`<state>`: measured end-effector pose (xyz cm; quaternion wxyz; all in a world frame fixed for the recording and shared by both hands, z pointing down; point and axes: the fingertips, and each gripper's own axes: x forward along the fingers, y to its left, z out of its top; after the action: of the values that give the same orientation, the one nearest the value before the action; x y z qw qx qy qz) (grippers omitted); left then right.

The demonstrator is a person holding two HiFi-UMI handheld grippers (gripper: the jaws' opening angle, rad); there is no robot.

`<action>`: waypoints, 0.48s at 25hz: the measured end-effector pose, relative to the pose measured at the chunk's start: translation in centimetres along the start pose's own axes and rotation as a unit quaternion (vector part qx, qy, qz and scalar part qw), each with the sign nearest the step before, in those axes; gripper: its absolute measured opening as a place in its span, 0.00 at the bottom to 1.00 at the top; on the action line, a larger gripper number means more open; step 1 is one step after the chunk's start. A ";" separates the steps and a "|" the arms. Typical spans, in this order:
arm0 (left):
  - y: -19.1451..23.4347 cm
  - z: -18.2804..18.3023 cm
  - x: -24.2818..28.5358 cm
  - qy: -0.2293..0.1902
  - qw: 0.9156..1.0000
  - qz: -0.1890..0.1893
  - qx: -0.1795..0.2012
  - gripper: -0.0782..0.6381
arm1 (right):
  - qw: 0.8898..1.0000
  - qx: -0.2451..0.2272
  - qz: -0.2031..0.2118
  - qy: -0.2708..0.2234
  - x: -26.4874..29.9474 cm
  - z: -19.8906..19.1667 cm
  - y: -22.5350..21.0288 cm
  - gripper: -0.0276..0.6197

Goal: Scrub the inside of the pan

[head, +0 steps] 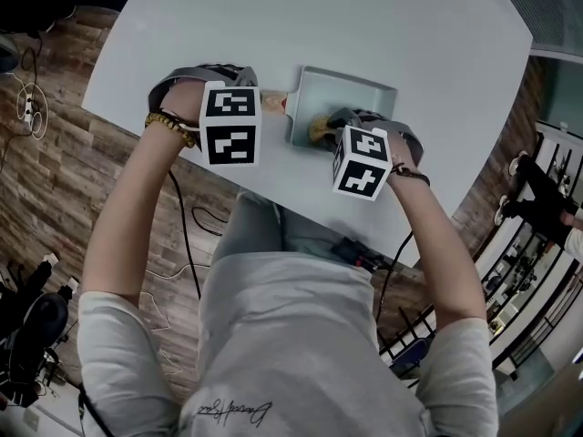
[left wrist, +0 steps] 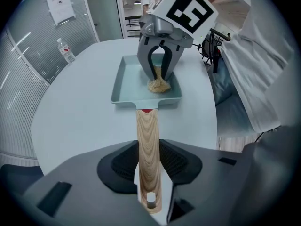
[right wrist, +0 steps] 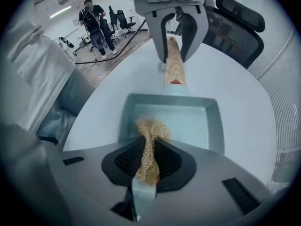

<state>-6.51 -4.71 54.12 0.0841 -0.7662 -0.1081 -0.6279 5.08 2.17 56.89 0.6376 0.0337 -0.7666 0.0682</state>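
Head view first: where's the pan (head: 363,96)?

— Square, pale teal, flat on the blue-grey desk (head: 437,35), its wooden handle (head: 272,104) pointing to the picture's left. The left claw (head: 232,107) is over the handle's free end and the right claw (head: 332,127) is over the pan's edge nearest the person, both aimed steeply down. A tuft of tan scrubber (head: 319,131) shows beside the right one.

Left gripper view: has that claw got hold of anything?

— Yes. The handle runs straight between its two pads, which press on it from either side, close to the end with the hole (left wrist: 150,200). Beyond, the pan lies level. The right claw stands in it with the scrubber bunched on the pan floor, toward the right wall. A water bottle (left wrist: 68,51) stands well apart, near the desk's far left edge.

Right gripper view: and that one?

— Closed to a narrow gap, pinching the fibrous scrubber between its pads. The loose end spreads on the pan floor by the near wall, left of centre. Across the pan the left claw straddles the handle, beyond the red mark (right wrist: 175,81) where wood meets pan. Office chairs (right wrist: 120,20) and a person (right wrist: 89,13) are in the background.
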 end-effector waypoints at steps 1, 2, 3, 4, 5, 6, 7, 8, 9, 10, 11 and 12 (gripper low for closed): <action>-0.1 0.0 -0.1 -0.001 1.000 -0.002 0.000 0.31 | 1.000 0.005 -0.005 -0.001 -0.1 -0.2 -0.6 0.16; -0.1 0.0 -0.1 0.000 1.000 -0.003 0.000 0.31 | 1.000 0.010 -0.008 -0.001 -0.1 -0.3 -1.2 0.16; -0.2 0.0 -0.1 0.001 1.000 -0.004 0.000 0.31 | 1.000 0.014 -0.011 -0.001 -0.1 -0.5 -1.9 0.16; -0.3 0.1 -0.1 0.002 1.000 -0.005 0.001 0.31 | 1.000 0.016 -0.013 0.000 -0.2 -0.6 -2.6 0.16; -0.4 0.1 -0.1 0.002 1.000 -0.005 0.002 0.31 | 1.000 0.019 -0.016 0.001 -0.2 -0.8 -3.2 0.16; -0.5 0.2 -0.1 0.001 1.000 -0.006 0.002 0.31 | 1.000 0.021 -0.019 0.001 -0.2 -0.9 -3.9 0.16; -0.5 0.2 -0.1 0.000 1.000 -0.007 0.002 0.31 | 0.999 0.023 -0.022 0.002 -0.3 -1.1 -4.5 0.16; -0.5 0.3 -0.2 -0.001 1.000 -0.007 0.002 0.31 | 0.999 0.026 -0.025 0.004 -0.4 -1.3 -5.2 0.16; -0.5 0.3 -0.2 -0.002 1.000 -0.006 0.001 0.31 | 0.999 0.029 -0.029 0.006 -0.6 -1.5 -5.8 0.16; -0.5 0.4 -0.3 -0.003 1.000 -0.006 0.001 0.31 | 0.999 0.031 -0.033 0.008 -0.7 -1.7 -6.4 0.16; -0.5 0.5 -0.4 -0.004 1.000 -0.006 0.001 0.31 | 0.999 0.034 -0.037 0.010 -0.9 -1.9 -6.9 0.16; -0.5 0.5 -0.5 -0.005 1.000 -0.006 -0.001 0.31 | 0.998 0.036 -0.040 0.012 -1.0 -2.0 -7.3 0.16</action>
<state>-6.26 -4.09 53.52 0.0789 -0.7685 -0.1128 -0.6249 8.24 -4.78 56.71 0.6473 0.0868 -0.7540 0.0707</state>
